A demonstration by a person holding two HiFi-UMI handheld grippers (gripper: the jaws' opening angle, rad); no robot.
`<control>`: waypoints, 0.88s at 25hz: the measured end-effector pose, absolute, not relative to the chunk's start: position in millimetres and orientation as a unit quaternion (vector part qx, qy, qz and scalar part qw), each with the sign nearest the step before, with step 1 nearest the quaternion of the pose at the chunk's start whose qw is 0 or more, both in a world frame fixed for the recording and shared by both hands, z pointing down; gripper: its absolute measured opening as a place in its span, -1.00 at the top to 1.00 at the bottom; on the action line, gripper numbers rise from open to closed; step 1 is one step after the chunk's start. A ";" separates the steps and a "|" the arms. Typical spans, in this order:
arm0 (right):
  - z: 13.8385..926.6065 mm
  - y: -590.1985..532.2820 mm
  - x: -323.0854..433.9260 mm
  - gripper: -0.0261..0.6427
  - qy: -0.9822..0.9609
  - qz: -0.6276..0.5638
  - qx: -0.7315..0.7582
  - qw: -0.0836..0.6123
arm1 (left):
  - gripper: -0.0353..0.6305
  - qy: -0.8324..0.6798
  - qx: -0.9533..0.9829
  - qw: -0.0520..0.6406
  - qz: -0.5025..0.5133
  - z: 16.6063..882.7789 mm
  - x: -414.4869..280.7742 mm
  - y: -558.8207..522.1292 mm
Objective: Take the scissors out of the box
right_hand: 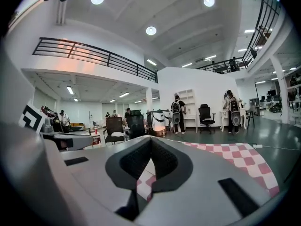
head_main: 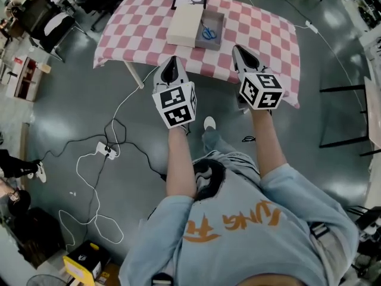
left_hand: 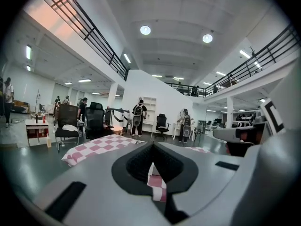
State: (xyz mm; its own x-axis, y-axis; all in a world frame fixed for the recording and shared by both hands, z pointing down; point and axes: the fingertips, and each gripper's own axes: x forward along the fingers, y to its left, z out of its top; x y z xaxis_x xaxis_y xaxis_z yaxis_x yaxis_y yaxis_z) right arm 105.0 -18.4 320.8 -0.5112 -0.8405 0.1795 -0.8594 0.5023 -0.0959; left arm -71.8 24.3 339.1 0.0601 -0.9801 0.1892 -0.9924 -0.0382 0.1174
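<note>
Blue-handled scissors lie inside an open grey box on the table with the pink-and-white checked cloth. The box's beige lid lies just left of it. My left gripper hovers over the table's near edge, short of the lid, jaws shut and empty. My right gripper hangs over the near edge, a little short of the box and to its right, also shut and empty. In the left gripper view the left gripper points at the cloth; the right gripper does the same in the right gripper view.
A black-framed sheet lies behind the box. White cables and a power strip trail over the floor left of my legs. An office chair stands left of the table, a black rack to the right. Several people stand far off.
</note>
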 end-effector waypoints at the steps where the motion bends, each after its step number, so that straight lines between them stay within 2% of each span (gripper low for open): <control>1: 324.8 -25.9 105.4 0.93 -0.865 0.092 0.491 0.055 | 0.84 -0.684 0.720 0.111 0.032 342.7 -69.5 17.0; 9: 357.7 -89.2 132.8 0.93 -0.851 0.125 0.507 0.059 | 0.84 -0.674 0.726 0.116 0.070 364.7 -46.7 -43.4; 15: 350.7 -145.4 170.5 0.93 -0.835 0.142 0.532 0.025 | 0.84 -0.656 0.744 0.096 0.086 351.8 -18.6 -97.4; 22: 357.2 -208.0 189.0 0.93 -0.828 0.158 0.539 0.008 | 0.84 -0.650 0.745 0.106 0.103 360.1 -10.8 -150.7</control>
